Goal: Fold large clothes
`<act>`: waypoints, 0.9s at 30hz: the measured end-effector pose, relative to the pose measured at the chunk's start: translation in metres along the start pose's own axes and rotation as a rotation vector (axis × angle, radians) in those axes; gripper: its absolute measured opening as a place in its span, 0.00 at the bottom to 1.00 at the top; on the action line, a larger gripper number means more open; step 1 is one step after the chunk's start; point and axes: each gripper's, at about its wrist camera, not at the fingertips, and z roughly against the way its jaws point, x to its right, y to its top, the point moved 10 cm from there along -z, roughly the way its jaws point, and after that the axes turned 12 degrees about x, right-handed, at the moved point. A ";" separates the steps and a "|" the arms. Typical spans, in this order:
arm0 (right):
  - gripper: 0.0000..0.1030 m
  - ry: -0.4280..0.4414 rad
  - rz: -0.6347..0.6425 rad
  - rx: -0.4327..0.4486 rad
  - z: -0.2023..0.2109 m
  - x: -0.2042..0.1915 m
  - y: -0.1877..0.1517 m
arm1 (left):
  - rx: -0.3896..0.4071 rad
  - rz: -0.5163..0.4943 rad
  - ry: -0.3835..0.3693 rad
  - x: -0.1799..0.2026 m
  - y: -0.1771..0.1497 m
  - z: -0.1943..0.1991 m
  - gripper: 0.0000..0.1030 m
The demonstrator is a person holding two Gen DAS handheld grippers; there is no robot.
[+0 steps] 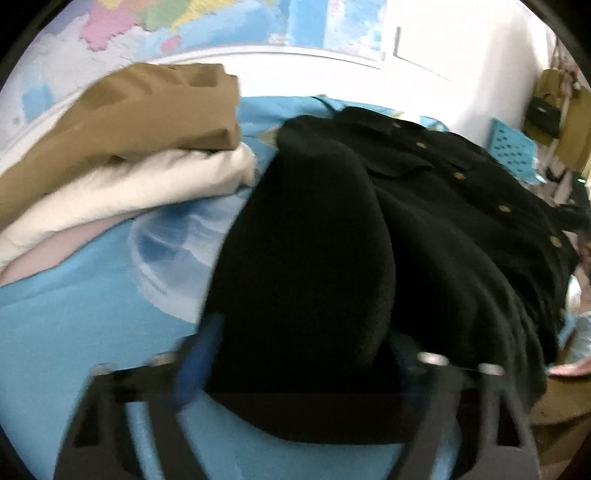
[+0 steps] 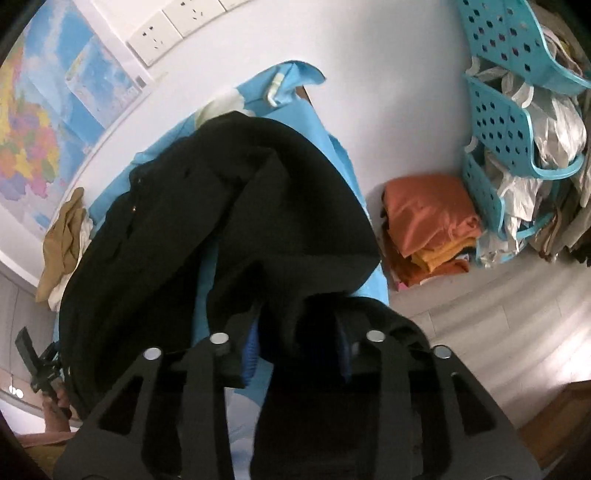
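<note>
A black button-front garment (image 1: 443,206) lies spread on a bed covered with a light blue sheet (image 1: 74,314). One thick black sleeve runs down to my left gripper (image 1: 295,362) and fills the gap between its blue pads, which close on it. In the right wrist view the same black garment (image 2: 221,192) is bunched over the blue sheet (image 2: 295,122). A fold of it sits pinched between the pads of my right gripper (image 2: 297,350). The fingertips of both grippers are partly hidden by the dark fabric.
A stack of folded clothes, brown (image 1: 129,118) on white (image 1: 147,192), sits at the bed's far left. Orange folded clothes (image 2: 428,218) lie on the floor by the wall, beside stacked blue baskets (image 2: 498,122) stuffed with bags. A map (image 1: 147,22) hangs behind the bed.
</note>
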 end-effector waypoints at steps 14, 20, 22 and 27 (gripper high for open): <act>0.77 0.028 0.073 0.213 0.060 -0.038 0.031 | 0.185 -0.378 0.432 -0.029 0.151 0.080 0.43; 0.83 0.141 0.133 0.139 0.051 -0.071 0.001 | 0.020 -0.236 0.362 -0.035 0.080 0.040 0.77; 0.87 0.212 0.153 0.091 0.050 -0.082 -0.017 | 0.055 -0.114 0.179 -0.018 0.063 0.047 0.77; 0.95 0.327 0.172 -0.013 0.052 -0.096 -0.064 | 0.159 0.007 -0.210 0.032 0.037 0.086 0.88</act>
